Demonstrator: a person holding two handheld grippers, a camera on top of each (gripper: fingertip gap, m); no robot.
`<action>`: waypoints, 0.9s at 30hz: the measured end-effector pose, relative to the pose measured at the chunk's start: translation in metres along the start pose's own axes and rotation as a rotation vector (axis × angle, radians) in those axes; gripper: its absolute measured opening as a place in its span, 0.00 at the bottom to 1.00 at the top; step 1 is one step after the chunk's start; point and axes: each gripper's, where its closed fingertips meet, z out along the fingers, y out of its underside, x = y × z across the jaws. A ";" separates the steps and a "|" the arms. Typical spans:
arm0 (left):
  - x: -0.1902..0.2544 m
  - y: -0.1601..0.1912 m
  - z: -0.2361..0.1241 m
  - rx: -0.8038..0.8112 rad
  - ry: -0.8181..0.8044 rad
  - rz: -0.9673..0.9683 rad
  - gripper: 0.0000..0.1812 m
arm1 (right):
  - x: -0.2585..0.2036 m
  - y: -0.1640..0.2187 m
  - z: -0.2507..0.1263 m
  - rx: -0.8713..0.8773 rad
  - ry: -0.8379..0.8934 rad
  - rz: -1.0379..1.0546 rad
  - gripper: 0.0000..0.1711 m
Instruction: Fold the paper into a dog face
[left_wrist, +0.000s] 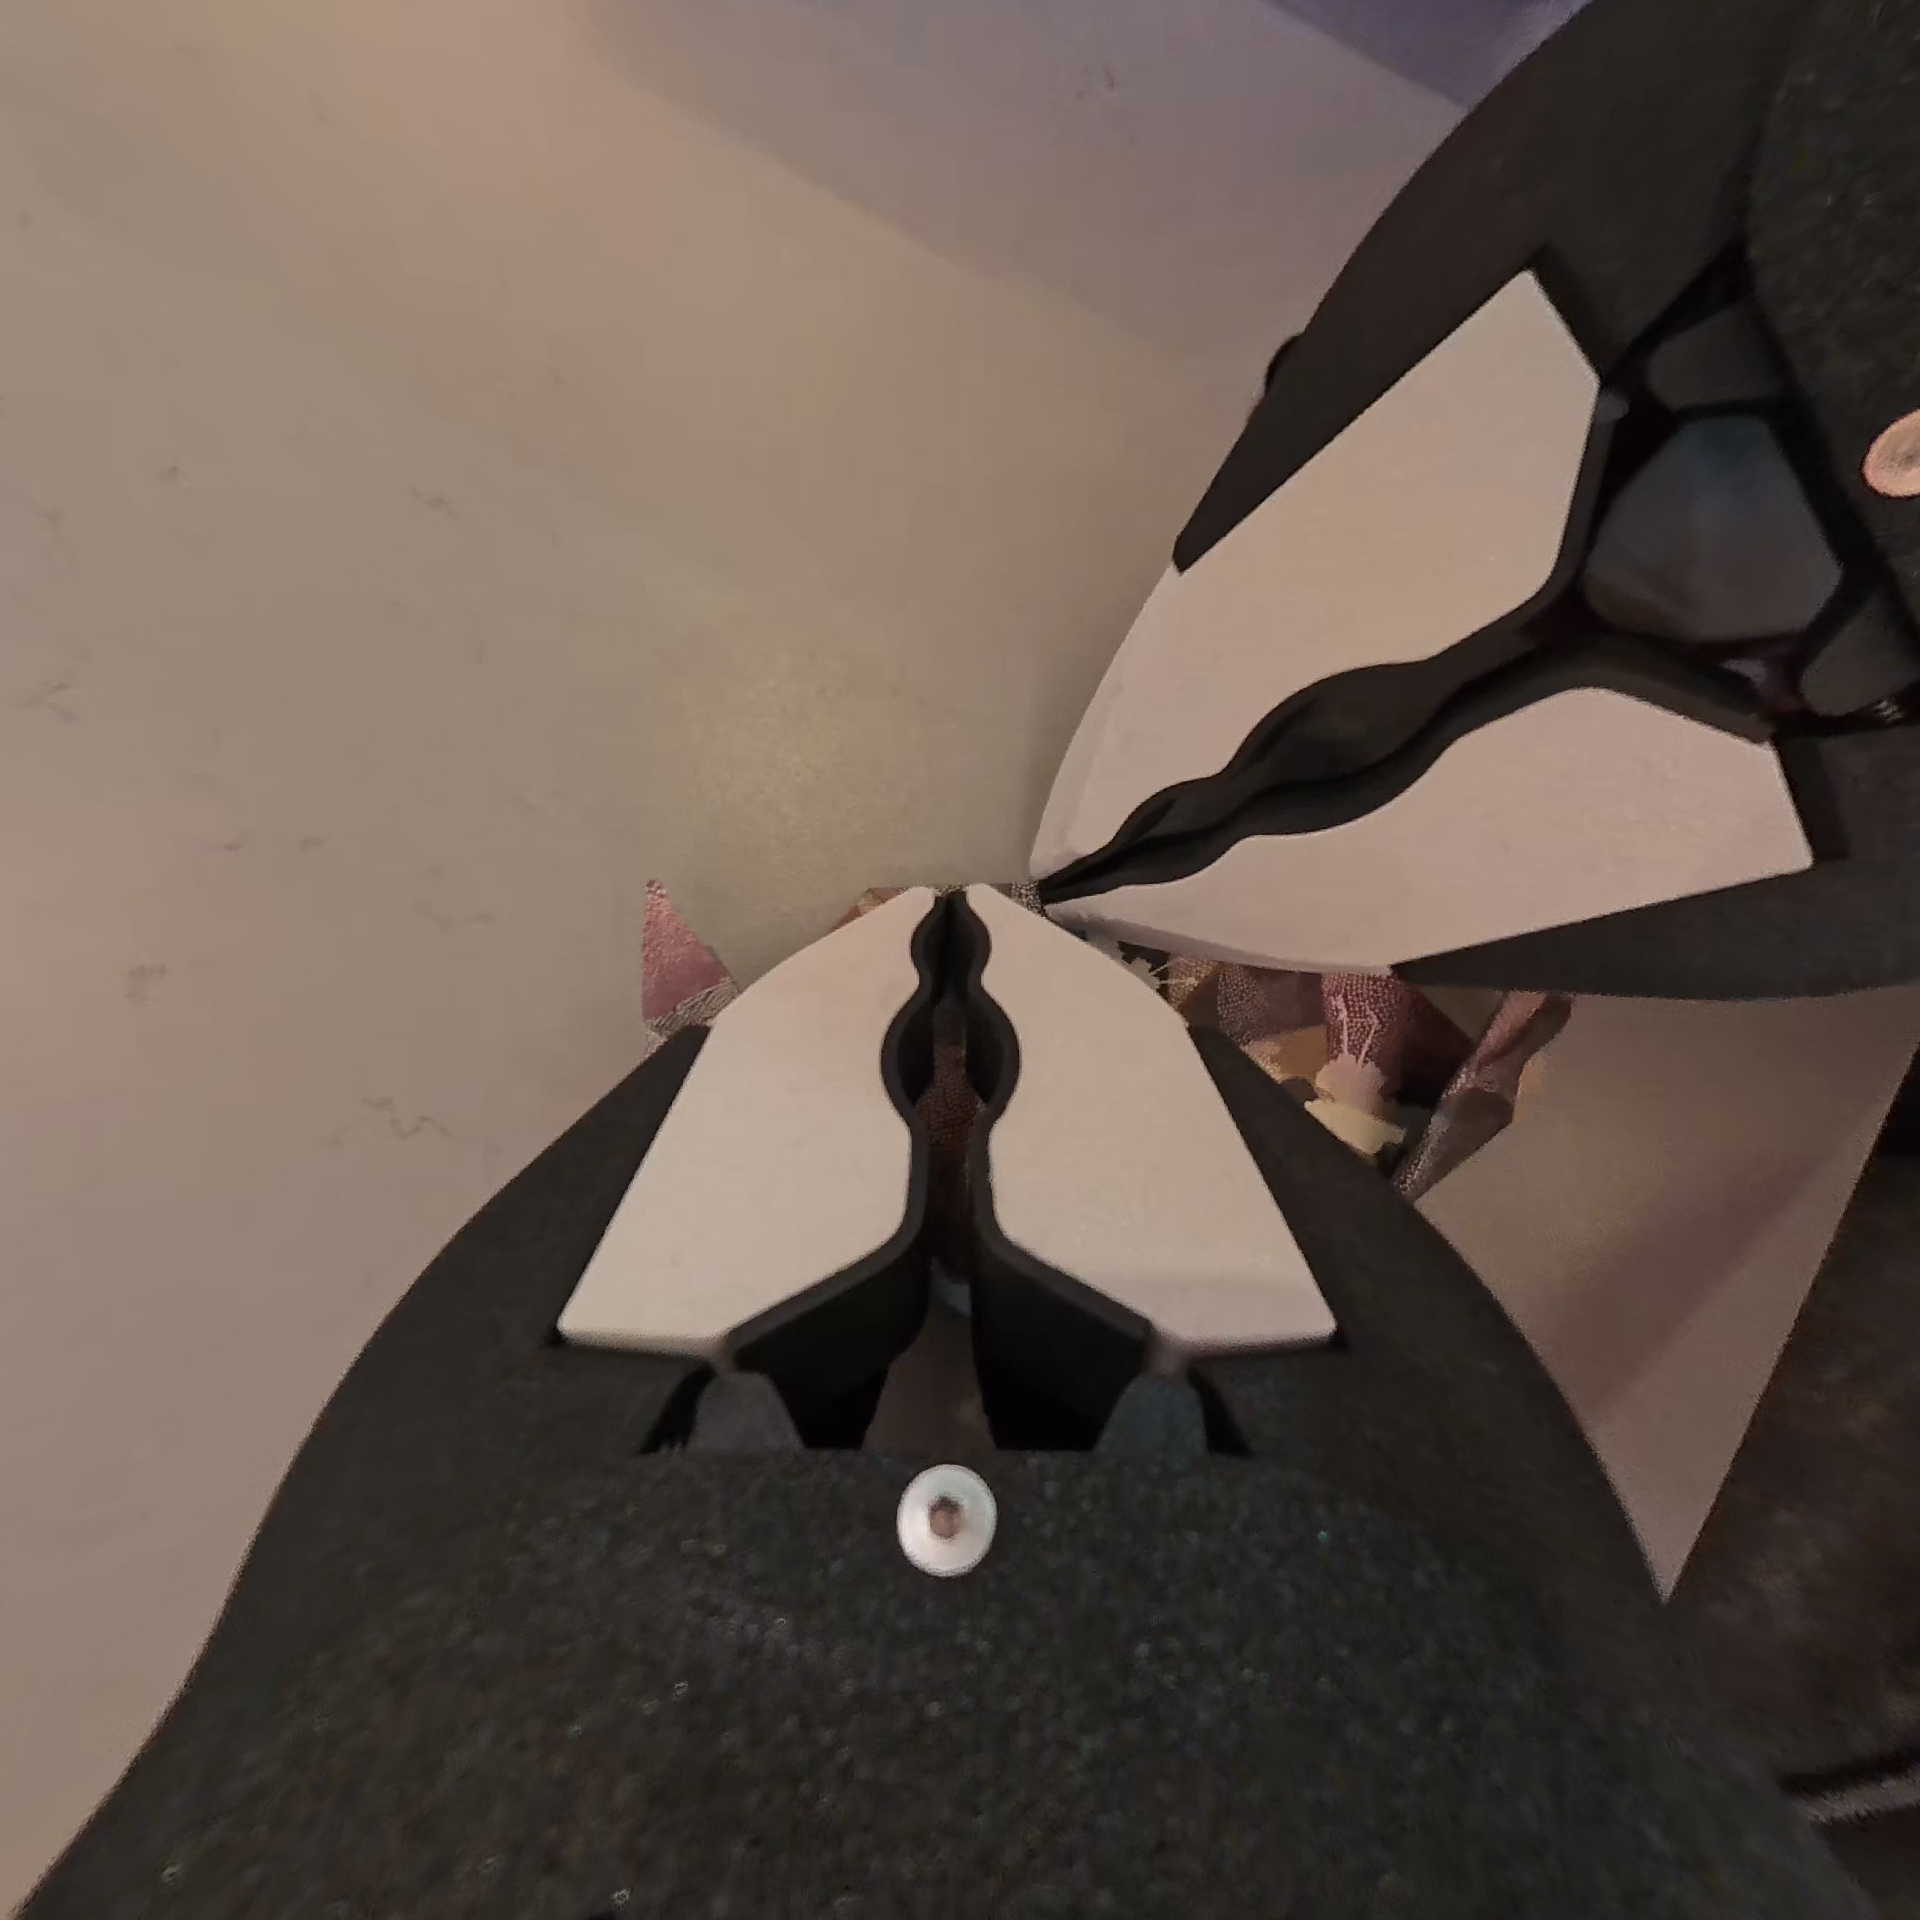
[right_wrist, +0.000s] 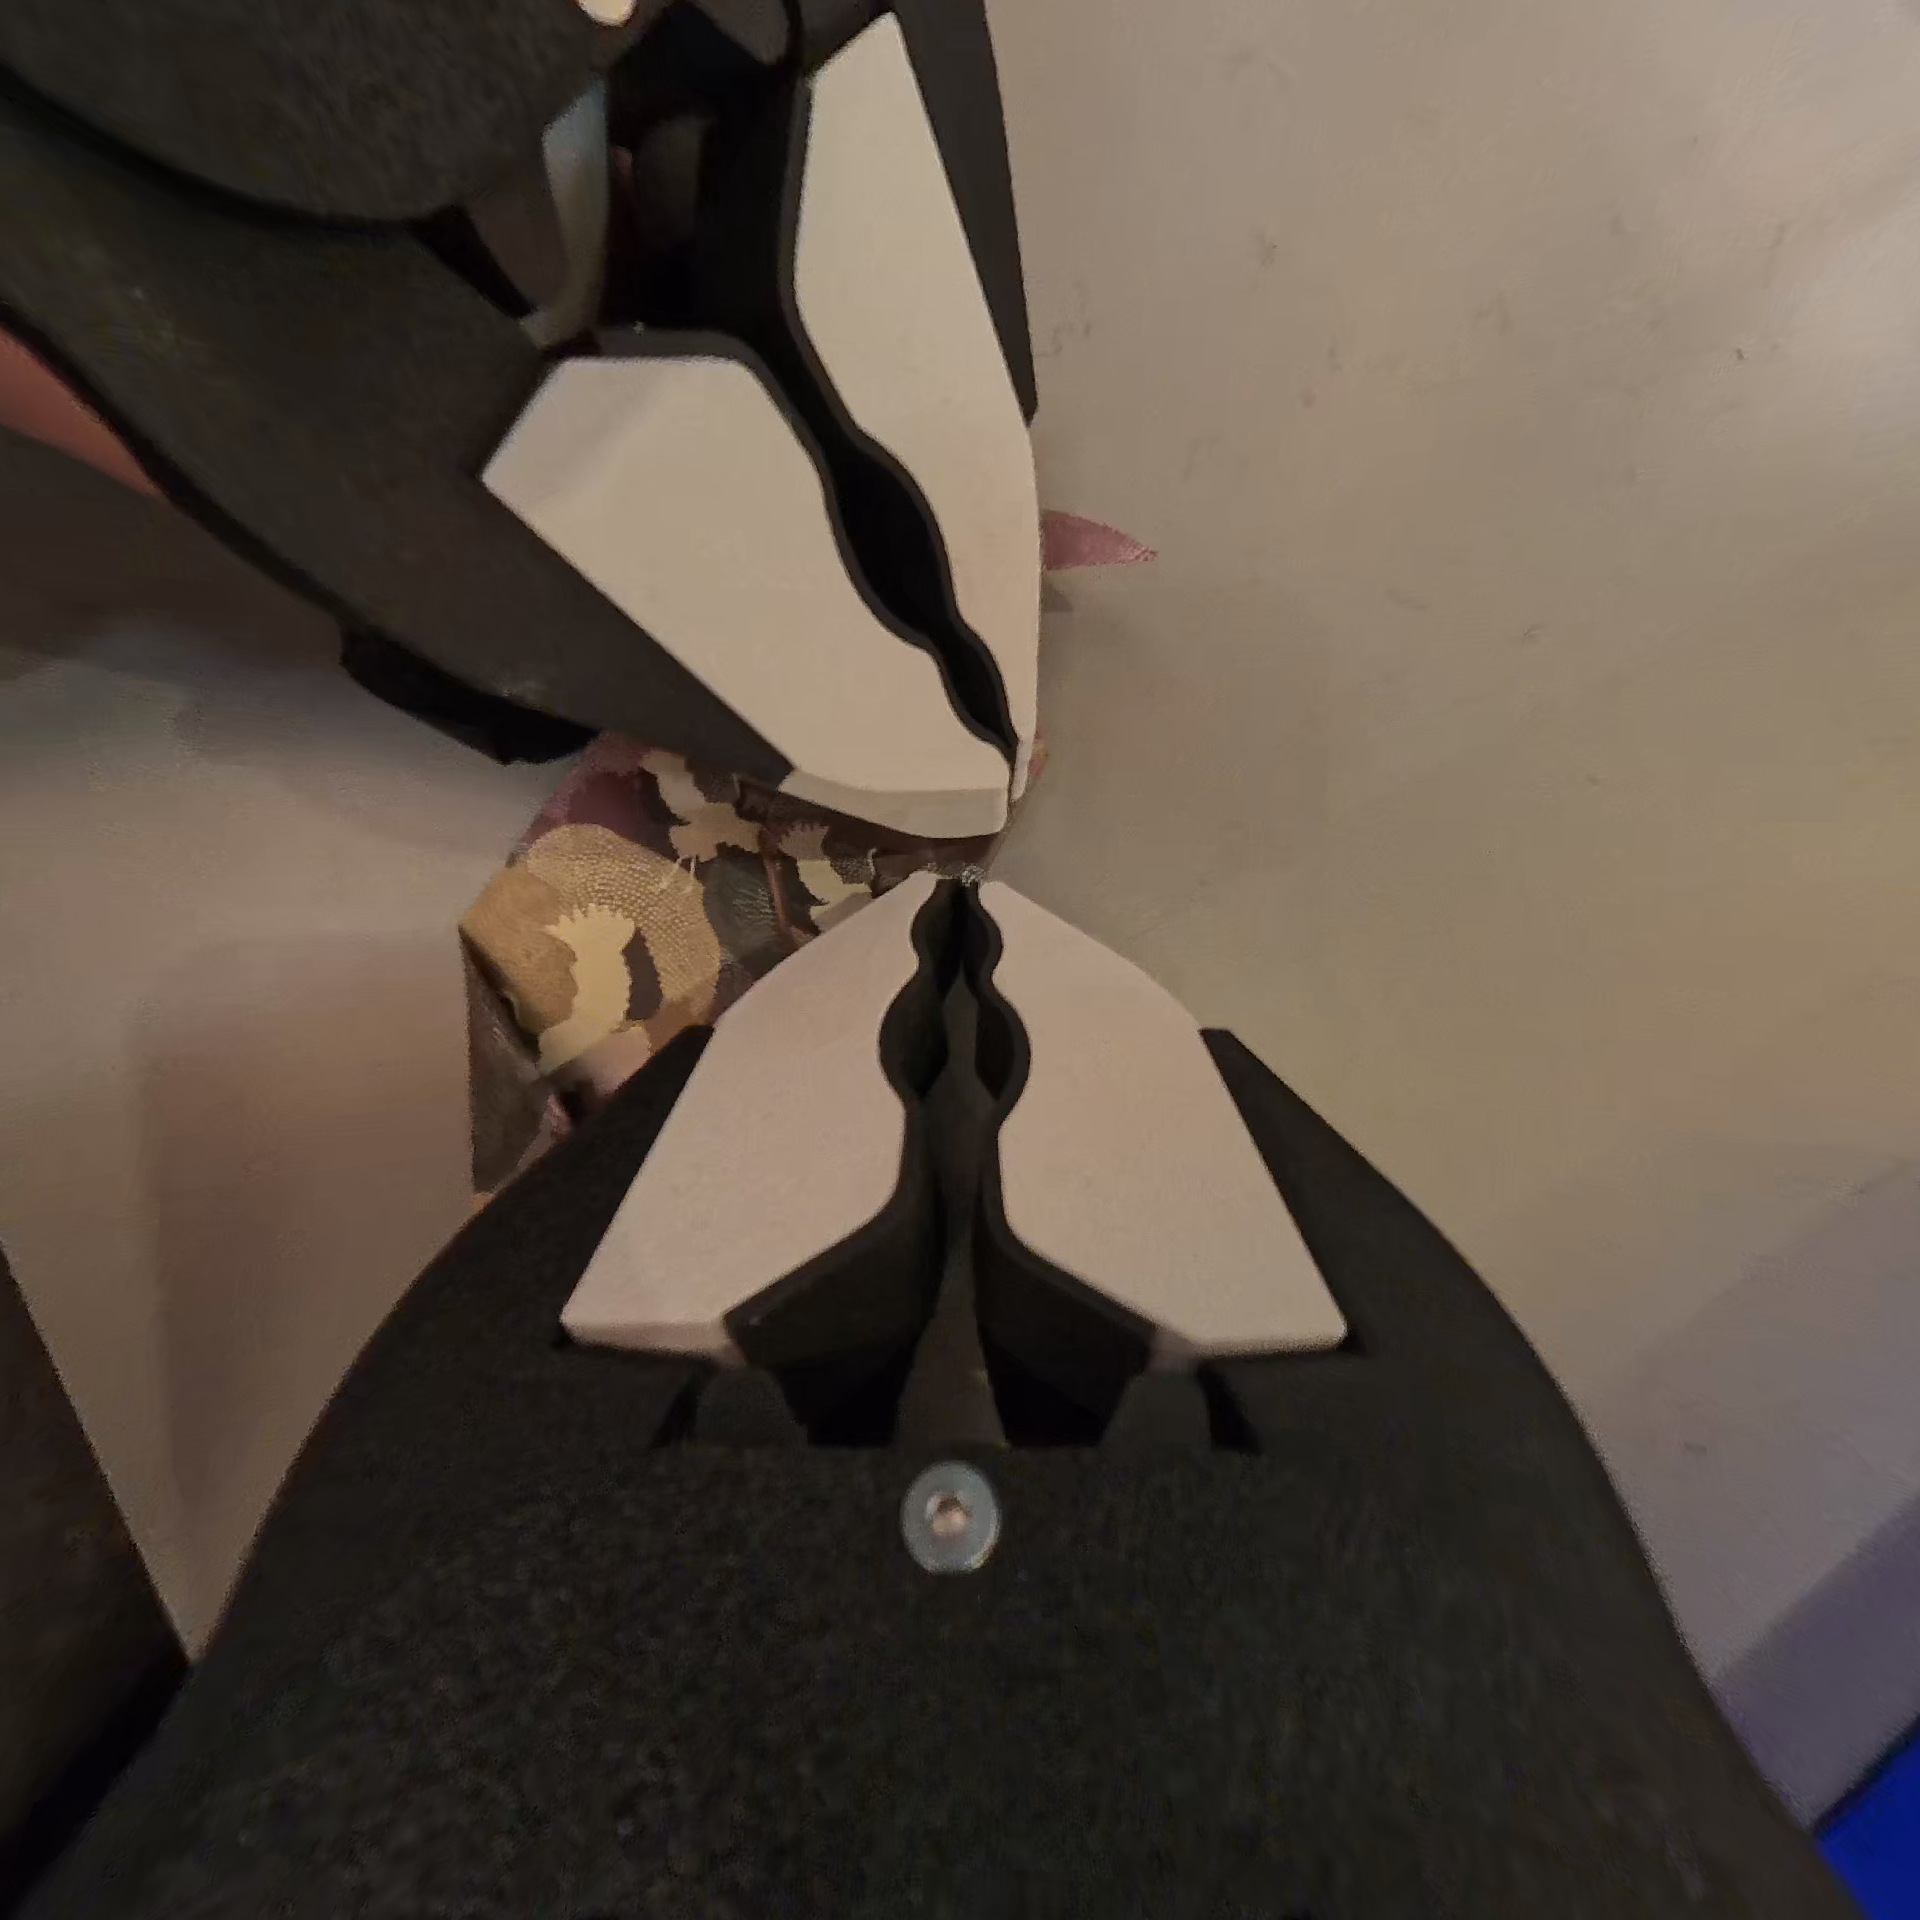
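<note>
The paper (right_wrist: 623, 935) is a folded, patterned sheet in brown, cream and pink. It lies beneath both grippers and is mostly hidden by them. In the left wrist view it (left_wrist: 1351, 1039) shows to the right of my fingers, with a pink corner at the left. My left gripper (left_wrist: 951, 896) is shut, and paper shows in the gap between its jaws. My right gripper (right_wrist: 961, 883) is shut on the paper's edge at its tips. The two gripper tips almost touch at the same spot on the paper. The right gripper (left_wrist: 1039, 894) enters the left wrist view from the upper right, and the left gripper (right_wrist: 1013, 774) enters the right wrist view from the upper left.
A pale beige table (left_wrist: 416, 623) fills the background in both views (right_wrist: 1455, 520). A blue patch (right_wrist: 1870, 1849) shows past the table at the lower right of the right wrist view.
</note>
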 end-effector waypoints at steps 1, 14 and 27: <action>0.000 0.000 0.000 -0.001 -0.007 0.005 0.00 | 0.000 0.000 0.000 -0.002 0.004 0.012 0.00; 0.000 0.000 0.000 -0.002 -0.033 0.028 0.00 | -0.008 0.013 -0.012 -0.028 0.031 0.087 0.00; 0.001 0.002 -0.001 -0.005 -0.040 0.037 0.00 | -0.017 0.025 -0.025 -0.054 0.049 0.104 0.00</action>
